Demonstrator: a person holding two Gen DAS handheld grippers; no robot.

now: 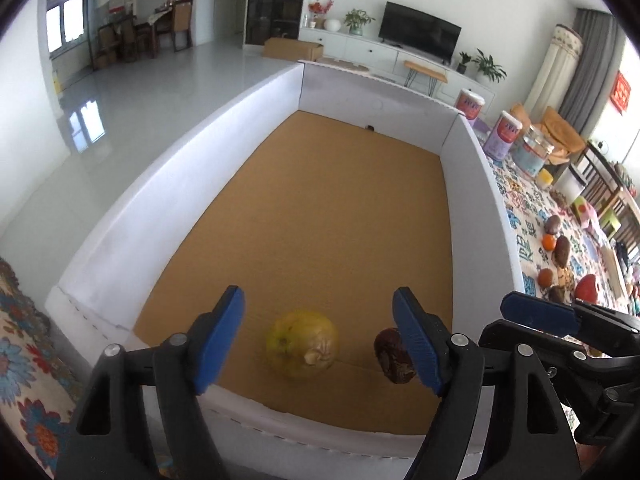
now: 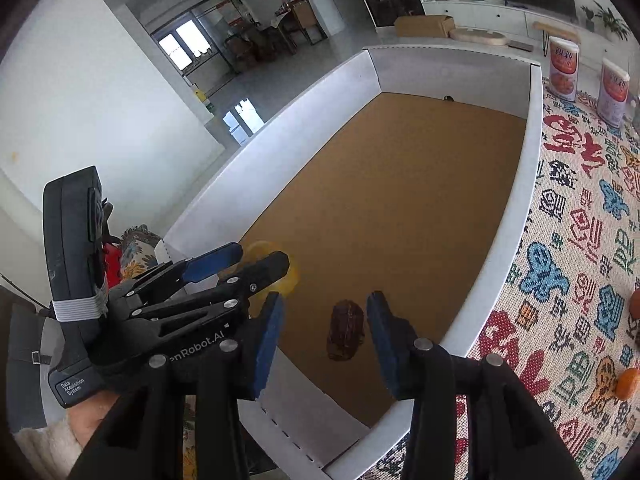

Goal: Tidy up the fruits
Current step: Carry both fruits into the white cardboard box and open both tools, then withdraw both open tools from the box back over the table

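Observation:
A white-walled box (image 1: 264, 104) with a brown cardboard floor fills both views. A yellow-green fruit (image 1: 302, 345) and a dark brown wrinkled fruit (image 1: 390, 356) lie on its floor near the front wall. My left gripper (image 1: 318, 338) is open above them, its fingers on either side of the yellow fruit. My right gripper (image 2: 326, 338) is open, its fingers on either side of the brown fruit (image 2: 345, 335) without touching it. The yellow fruit (image 2: 280, 270) is partly hidden behind the left gripper (image 2: 236, 264) in the right wrist view.
Several more fruits, orange, brown and red (image 1: 549, 242), lie on the patterned tablecloth (image 2: 568, 240) right of the box. Two tall canisters (image 2: 564, 68) and jars stand at the cloth's far end. The box's right wall (image 2: 516, 216) separates the cloth from the floor.

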